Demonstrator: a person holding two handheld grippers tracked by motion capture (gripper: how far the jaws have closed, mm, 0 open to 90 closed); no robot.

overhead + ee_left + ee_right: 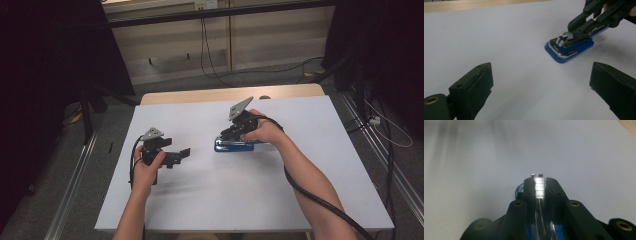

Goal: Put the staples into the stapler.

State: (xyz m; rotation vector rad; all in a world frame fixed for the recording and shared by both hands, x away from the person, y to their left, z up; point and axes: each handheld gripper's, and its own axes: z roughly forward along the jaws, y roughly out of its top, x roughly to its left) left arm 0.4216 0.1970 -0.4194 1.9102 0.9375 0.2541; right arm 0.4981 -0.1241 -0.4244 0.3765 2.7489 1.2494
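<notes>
White sheeting is covering the surface (200, 200), with a strip of bare wood showing along its far edge and dark curtains hanging to either side of the room. Toward the left edge, the left tongs (181, 154) are hovering just above the sheet with jaws spread wide apart and nothing between them, pointing rightward at what lies near the middle. That thing is a blue stapler (569, 47) with a chrome top, resting flat near the centre of the surface, its long axis running roughly parallel to the near edge. The right tongs (227, 134) are closing down over it from the right end, jaws drawn together along the chrome arm and clamping it on both sides, as the right gripper view is showing from directly behind. So the right hand (267, 131) is already on the stapler, while the left one is waiting apart, its open jaws facing the stapler's free nose end.
</notes>
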